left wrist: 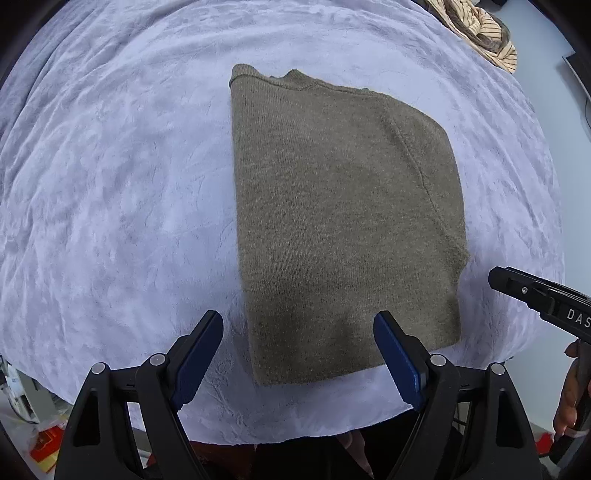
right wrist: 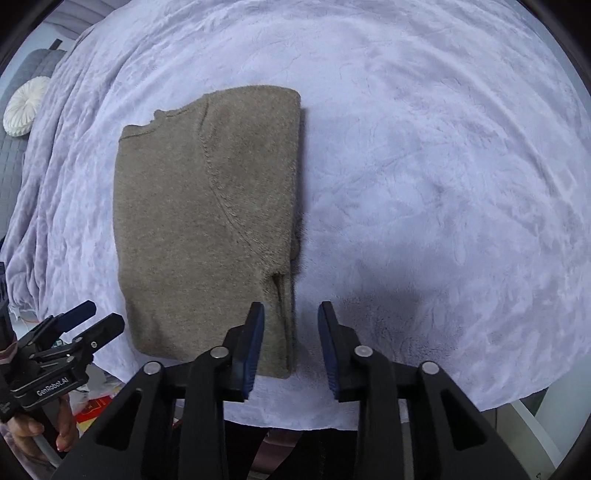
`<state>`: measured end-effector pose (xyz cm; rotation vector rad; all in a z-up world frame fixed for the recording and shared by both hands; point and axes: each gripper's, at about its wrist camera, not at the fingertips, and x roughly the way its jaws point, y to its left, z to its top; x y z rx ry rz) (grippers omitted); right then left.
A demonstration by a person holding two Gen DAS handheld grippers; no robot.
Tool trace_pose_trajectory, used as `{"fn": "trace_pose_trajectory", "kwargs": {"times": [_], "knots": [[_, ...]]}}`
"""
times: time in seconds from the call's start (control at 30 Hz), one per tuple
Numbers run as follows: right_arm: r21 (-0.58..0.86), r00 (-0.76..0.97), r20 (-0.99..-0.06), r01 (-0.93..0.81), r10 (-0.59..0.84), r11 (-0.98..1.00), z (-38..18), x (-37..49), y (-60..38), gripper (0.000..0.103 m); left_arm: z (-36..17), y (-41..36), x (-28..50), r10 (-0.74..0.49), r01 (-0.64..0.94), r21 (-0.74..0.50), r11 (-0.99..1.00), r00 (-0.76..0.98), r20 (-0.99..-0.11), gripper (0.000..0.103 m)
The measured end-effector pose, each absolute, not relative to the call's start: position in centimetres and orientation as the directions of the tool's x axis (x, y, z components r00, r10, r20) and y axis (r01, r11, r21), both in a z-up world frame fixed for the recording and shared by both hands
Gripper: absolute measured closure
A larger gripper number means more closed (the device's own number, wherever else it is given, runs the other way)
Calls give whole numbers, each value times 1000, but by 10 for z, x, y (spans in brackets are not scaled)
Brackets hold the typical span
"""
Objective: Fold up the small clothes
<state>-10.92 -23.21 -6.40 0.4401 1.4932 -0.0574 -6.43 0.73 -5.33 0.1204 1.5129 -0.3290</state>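
The olive knit sweater (left wrist: 343, 221) lies flat on the lavender fleece blanket (left wrist: 110, 184), already folded into a narrow rectangle with the collar at the far end and the hem at the near edge. The left tongs (left wrist: 298, 332) hover released above the near hem, fingers wide apart, one over bare blanket and one over the knit. The right tongs (right wrist: 291, 317) hover released at the near right corner, straddling the sweater's long side edge, holding nothing. Risk assessment: the remaining fold likely brings hem toward collar; if either tong pinches only the top layer, the tucked sleeve layers beneath may slide out and the rectangle will skew. The plush blanket may also be caught together with the knit, dragging the bedding upward. Uneven lift between the two sides would produce a slanted crease. View differences: the left wrist view alone shows a striped garment (left wrist: 484, 33) heaped at the far right edge. The right wrist view alone shows a round white cushion (right wrist: 26, 107) at far left, and the layered side fold at the sweater's near corner.
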Motion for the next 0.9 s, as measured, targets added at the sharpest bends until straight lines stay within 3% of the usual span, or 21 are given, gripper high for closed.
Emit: {"fn": "trace_pose_trajectory", "kwargs": {"times": [0.07,0.23,0.27,0.37,0.53,0.63,0.9], "knots": [[255,111,-966,294,232,921,-55,-103,-227,59,-46,6,-62,-121,291,-102,951,48,-991,19],[224,123,-973,275,197,935,-42,-90,-209,39,-33,5,-59,-121,301,-87,950,96,-988,17],[215,121,-975,277,188,937,-41,-88,-207,36,-30,6,-59,-124,297,-87,951,108,-986,0],[213,124,-975,292,184,932,-41,-87,-205,23,-25,9,-56,-130,282,-90,955,126,-983,0],[181,141,-979,279,146,943,-37,-88,-202,19,-24,7,-58,-99,288,-55,956,140,-985,0],[160,178,-977,270,114,949,-31,-89,-199,0,-24,7,-58,-96,283,-52,958,143,-985,0],[163,165,-979,270,121,949,-27,-87,-188,1,-19,7,-59,-100,256,-59,965,151,-983,0]]}}
